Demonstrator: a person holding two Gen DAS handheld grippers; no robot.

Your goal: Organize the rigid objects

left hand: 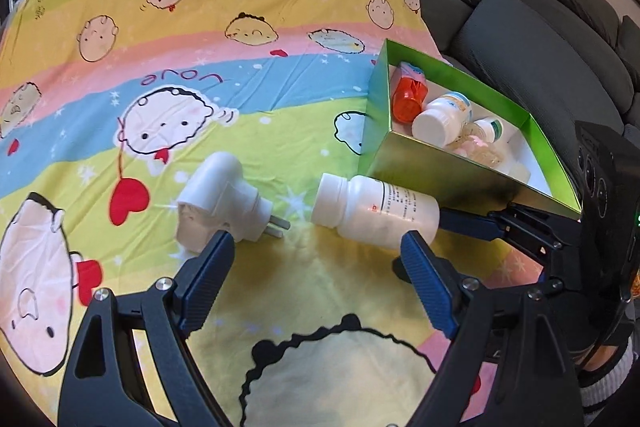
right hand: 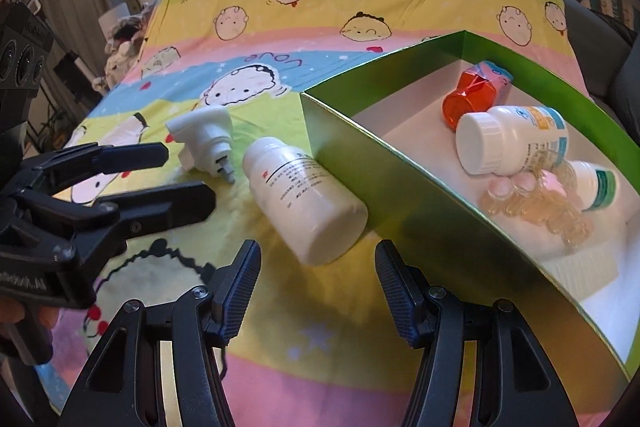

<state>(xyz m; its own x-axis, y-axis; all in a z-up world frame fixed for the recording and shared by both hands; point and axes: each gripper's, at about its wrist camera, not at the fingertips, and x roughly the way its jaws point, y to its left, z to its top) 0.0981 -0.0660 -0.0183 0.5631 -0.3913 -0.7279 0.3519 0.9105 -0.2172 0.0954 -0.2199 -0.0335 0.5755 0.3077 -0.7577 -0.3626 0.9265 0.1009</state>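
- We see the left gripper (left hand: 318,259) at the bottom of the left wrist view, its blue-padded jaws spread wide and grasping nothing.
- The right gripper (right hand: 318,281) sits at the bottom centre of the right wrist view, likewise released, with a clear gap between its pads and nothing in it.
- The white pill bottle (right hand: 304,201) lies on its side on the cartoon-print sheet (right hand: 320,339), just above the right gripper's fingertips and not touching them; its cap points to the upper left of that frame and its base lies just beside the green box (right hand: 360,147) wall.
- In the left wrist view we find the same bottle at centre right, next to the right fingertip of the left gripper; whether they touch, we cannot tell.
- A white plug adapter (left hand: 218,203) lies left of the bottle, prongs toward it, with the left gripper's left fingertip overlapping its lower edge.
- Inside the box, at the right of the right wrist view, we count an orange-capped item (right hand: 470,99), a white bottle with a blue-yellow label (right hand: 512,141), a smaller teal-labelled bottle (right hand: 596,185) and a clear bag of pale capsules (right hand: 536,203).
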